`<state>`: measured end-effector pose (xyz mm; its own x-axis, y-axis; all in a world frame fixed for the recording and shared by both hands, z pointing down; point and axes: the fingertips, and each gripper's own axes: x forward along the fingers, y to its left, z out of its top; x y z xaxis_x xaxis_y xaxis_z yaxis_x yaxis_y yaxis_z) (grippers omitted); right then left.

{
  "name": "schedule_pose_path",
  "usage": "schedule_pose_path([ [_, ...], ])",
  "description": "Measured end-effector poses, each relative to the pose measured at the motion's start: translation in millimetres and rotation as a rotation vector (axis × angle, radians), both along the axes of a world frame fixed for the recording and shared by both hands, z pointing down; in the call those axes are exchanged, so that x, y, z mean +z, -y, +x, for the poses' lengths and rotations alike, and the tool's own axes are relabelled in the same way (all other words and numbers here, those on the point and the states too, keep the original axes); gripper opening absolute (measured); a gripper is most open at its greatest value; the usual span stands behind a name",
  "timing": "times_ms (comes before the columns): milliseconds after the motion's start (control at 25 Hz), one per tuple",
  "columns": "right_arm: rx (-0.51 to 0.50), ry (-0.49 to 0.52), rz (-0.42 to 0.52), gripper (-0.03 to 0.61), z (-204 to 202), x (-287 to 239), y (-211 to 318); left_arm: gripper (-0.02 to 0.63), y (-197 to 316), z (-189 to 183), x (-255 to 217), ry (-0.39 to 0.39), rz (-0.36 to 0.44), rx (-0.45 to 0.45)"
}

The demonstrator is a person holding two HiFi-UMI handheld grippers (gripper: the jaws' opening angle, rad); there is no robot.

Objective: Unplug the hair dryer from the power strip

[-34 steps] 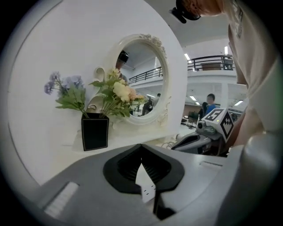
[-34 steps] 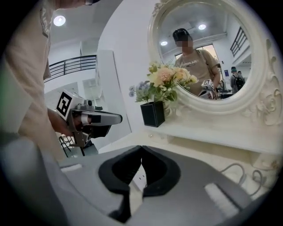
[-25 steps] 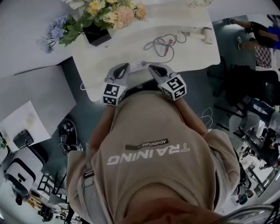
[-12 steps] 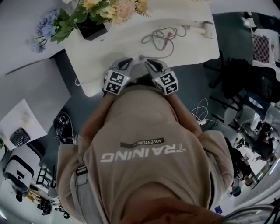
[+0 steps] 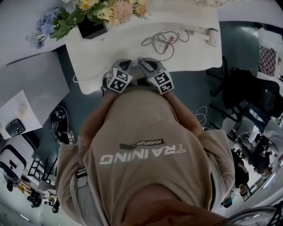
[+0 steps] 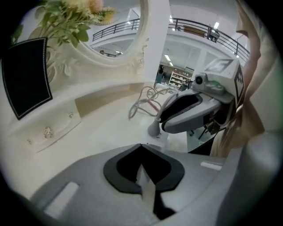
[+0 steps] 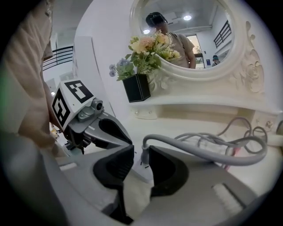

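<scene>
A grey plug stands in the white power strip near the dresser's front edge. Its grey cable runs back to a coil and on to the white hair dryer at the far right. My right gripper straddles the plug; its jaws are opening, and the pads stand clear of the plug on both sides. My left gripper is shut with its tips touching, just left of the plug and empty. In the head view both grippers, left and right, sit close together.
A black pot of flowers stands at the back left of the white dresser top. An oval mirror rises behind it. Small drawers with knobs line the back. A black chair is beside the dresser on the right.
Both grippers have moved forward from the dresser's front edge and drawn closer together over the power strip.
</scene>
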<state>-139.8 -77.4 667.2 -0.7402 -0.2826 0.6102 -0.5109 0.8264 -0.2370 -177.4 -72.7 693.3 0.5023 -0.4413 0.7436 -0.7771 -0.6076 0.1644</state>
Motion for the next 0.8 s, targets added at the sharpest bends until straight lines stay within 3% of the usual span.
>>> schedule_pose_path([
  [400,-0.051,0.005,0.124,0.11,-14,-2,18,0.002,-1,3,3,0.09,0.03,0.038],
  [520,-0.095,-0.038,0.152,0.06,-17,2,18,0.002,2,3,3,0.073,0.037,0.013],
  [800,-0.124,-0.051,0.109,0.058,-17,3,12,0.002,-2,1,3,0.076,0.054,-0.003],
])
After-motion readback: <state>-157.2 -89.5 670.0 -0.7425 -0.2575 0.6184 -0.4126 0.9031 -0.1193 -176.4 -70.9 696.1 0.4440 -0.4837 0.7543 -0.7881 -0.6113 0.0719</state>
